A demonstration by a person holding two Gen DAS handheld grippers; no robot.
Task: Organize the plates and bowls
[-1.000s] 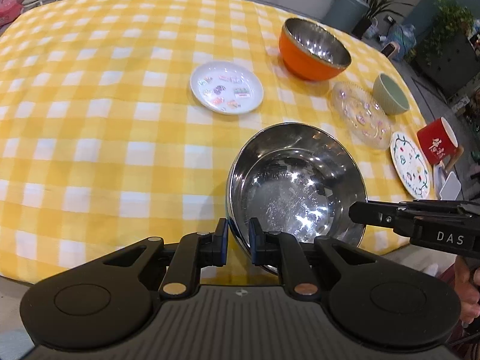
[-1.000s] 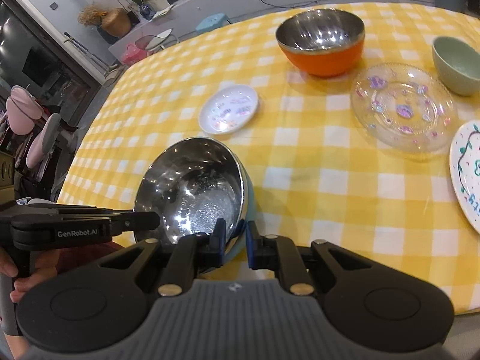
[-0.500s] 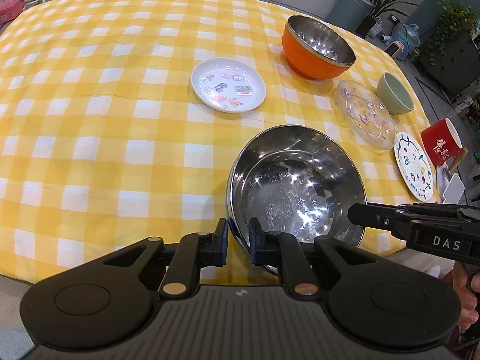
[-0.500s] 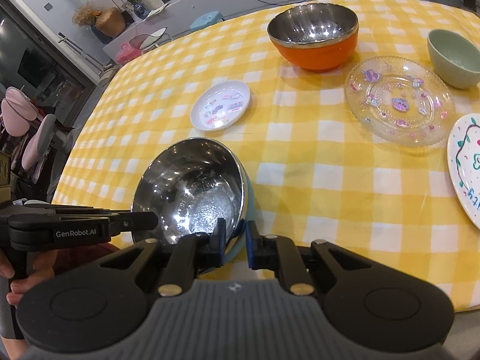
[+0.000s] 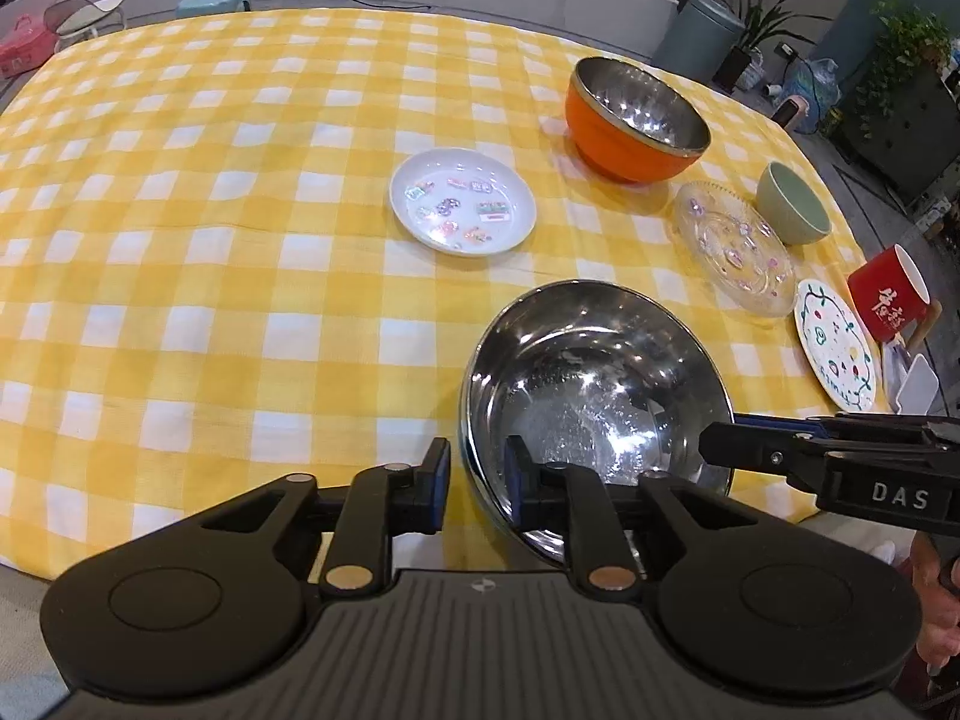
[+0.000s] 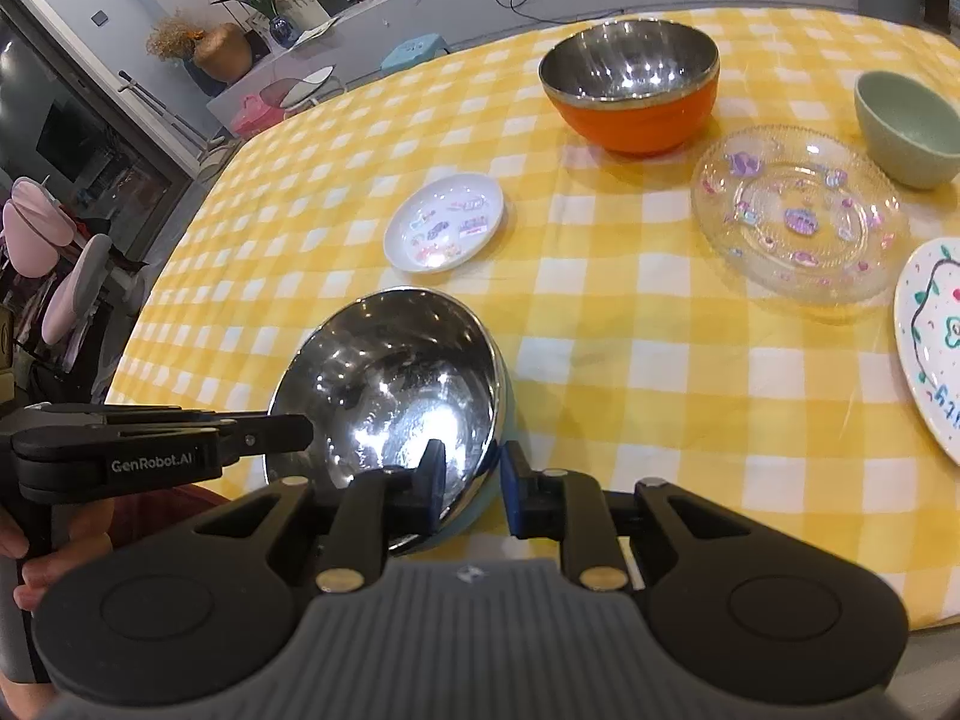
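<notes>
The left gripper (image 5: 477, 477) has just been easing open; its jaws stand narrowly apart astride the near rim of the steel bowl (image 5: 591, 396), pads off the metal. The right gripper (image 6: 469, 486) has likewise just been opening, straddling that rim from the other side with clear gaps. The bowl sits at the near edge of the yellow checked tablecloth (image 5: 210, 276), mouth up and tipped slightly; being round, it has no long axis. Farther off lie a small white plate (image 5: 462, 210), an orange bowl (image 5: 636, 120), a clear glass plate (image 6: 798, 216) and a green bowl (image 6: 909, 129).
</notes>
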